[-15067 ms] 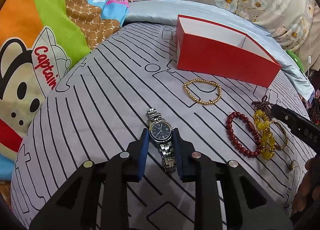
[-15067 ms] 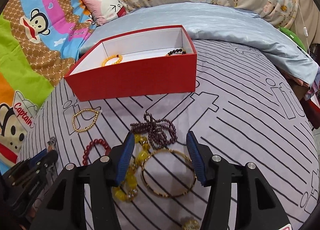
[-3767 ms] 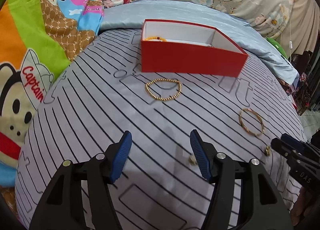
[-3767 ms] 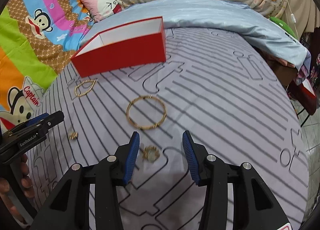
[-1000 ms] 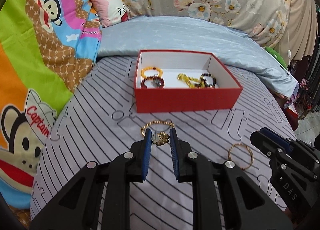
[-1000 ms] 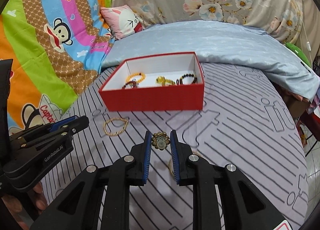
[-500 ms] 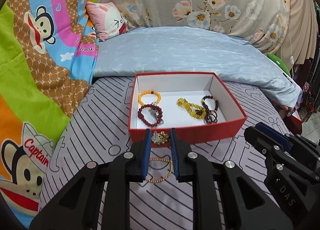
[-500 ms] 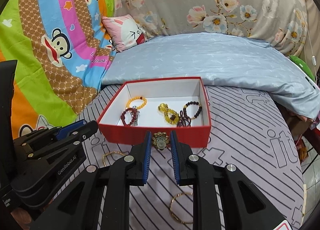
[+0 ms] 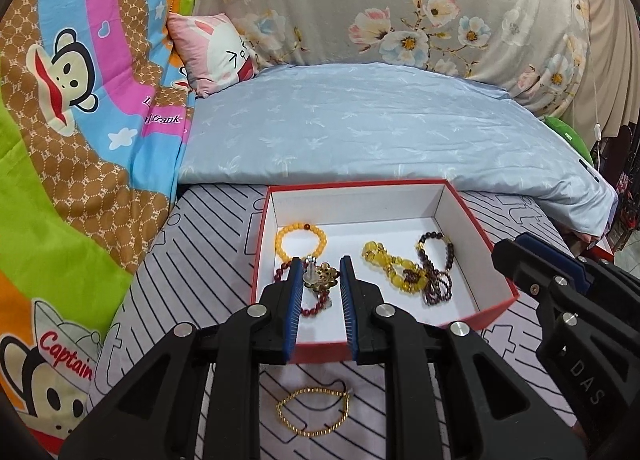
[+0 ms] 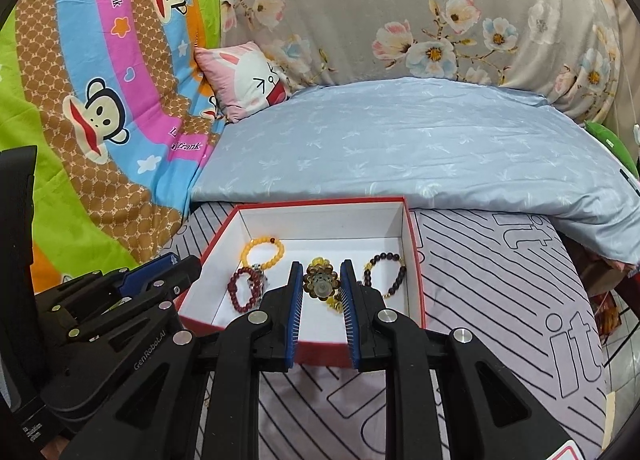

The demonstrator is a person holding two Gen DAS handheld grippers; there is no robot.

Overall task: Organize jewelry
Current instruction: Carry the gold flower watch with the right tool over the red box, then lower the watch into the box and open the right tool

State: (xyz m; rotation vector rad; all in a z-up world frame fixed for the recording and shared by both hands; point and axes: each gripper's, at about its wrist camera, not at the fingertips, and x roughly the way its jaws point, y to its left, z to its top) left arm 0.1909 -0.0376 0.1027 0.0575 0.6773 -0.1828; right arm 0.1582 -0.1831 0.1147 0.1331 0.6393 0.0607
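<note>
A red box (image 9: 496,310) with a white inside sits on the striped bedspread; it also shows in the right wrist view (image 10: 416,280). In it lie an orange bead bracelet (image 9: 300,240), a dark red bracelet (image 10: 240,292), yellow beads (image 9: 390,266) and a dark purple bracelet (image 9: 438,268). My left gripper (image 9: 319,280) is shut on a gold flower earring (image 9: 322,278) over the box's near left part. My right gripper (image 10: 319,284) is shut on a second gold flower earring (image 10: 319,283) over the box's middle. A gold bead bracelet (image 9: 312,412) lies on the bedspread before the box.
A light blue quilt (image 9: 360,127) lies behind the box. A pink bunny pillow (image 9: 216,51) and a cartoon monkey blanket (image 9: 72,119) are at the left. The bed's right edge (image 10: 592,300) drops off to the floor.
Both grippers have moved forward with their earrings, from short of the box's front wall to over its inside. The box now looks nearer and larger in both views.
</note>
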